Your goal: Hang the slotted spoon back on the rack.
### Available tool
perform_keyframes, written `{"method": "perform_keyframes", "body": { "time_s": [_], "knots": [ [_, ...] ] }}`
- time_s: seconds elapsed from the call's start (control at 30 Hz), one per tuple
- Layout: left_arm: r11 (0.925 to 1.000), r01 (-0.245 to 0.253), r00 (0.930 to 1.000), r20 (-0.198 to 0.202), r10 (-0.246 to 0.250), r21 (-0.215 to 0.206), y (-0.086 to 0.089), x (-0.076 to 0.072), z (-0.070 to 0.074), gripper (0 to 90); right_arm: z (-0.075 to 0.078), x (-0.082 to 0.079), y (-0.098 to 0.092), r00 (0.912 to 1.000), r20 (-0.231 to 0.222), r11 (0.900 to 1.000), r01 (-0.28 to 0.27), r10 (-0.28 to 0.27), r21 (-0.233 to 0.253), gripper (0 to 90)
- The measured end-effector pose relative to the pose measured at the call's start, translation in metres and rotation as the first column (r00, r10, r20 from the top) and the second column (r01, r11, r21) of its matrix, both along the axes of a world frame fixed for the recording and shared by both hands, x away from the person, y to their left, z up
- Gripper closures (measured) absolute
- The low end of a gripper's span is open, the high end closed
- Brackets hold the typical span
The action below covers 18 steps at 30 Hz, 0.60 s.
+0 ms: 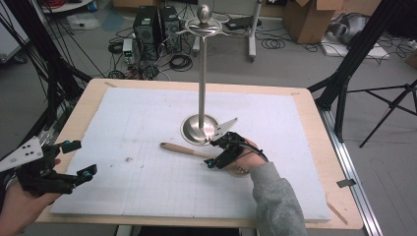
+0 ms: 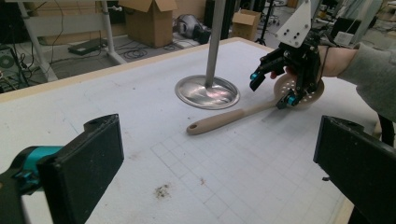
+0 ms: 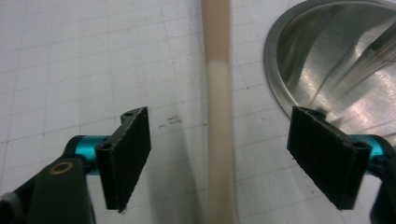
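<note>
The white gridded worktop (image 1: 147, 123) carries a slotted spoon (image 2: 243, 113) lying flat beside the steel stand's base (image 1: 199, 129). The right gripper (image 1: 222, 148) hovers over its neck, fingers (image 3: 128, 154) spread astride the handle; the left gripper (image 1: 74, 160) waits open, well apart. The spoon looks light, rigid and smooth: grip the slim handle crosswise.

No text, label, brand, number or sign can be read on anything here. The white mat (image 1: 147, 147) on the table carries a faint printed grid (lines alone, no figures along them), and the cardboard boxes (image 1: 310, 17) on the floor behind show no legible print.
</note>
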<state>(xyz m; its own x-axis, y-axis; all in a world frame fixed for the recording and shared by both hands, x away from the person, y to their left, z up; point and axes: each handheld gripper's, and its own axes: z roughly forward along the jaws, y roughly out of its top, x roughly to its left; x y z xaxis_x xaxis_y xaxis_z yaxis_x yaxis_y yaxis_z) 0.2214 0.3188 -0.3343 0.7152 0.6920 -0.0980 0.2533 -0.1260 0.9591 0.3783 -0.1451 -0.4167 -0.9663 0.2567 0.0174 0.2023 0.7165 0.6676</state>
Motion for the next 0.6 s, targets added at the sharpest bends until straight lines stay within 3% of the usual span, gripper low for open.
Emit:
{"method": "perform_keyframes", "body": {
  "time_s": [0.3,0.6],
  "knots": [
    [1.0000,0.000,1.0000,-0.003,0.000,0.005,-0.0003,0.0000,-0.0004,2.0,-0.0017,-0.0021,0.0033,0.9998,-0.004,0.999,-0.021,0.021,-0.047,34.2],
    [1.0000,-0.002,1.0000,-0.003,0.002,0.001,0.0004,-0.0001,-0.0003,2.0,-0.0026,-0.0036,0.0053,0.9995,-0.027,0.993,0.010,-0.014,-0.121,44.7]
  ]
}}
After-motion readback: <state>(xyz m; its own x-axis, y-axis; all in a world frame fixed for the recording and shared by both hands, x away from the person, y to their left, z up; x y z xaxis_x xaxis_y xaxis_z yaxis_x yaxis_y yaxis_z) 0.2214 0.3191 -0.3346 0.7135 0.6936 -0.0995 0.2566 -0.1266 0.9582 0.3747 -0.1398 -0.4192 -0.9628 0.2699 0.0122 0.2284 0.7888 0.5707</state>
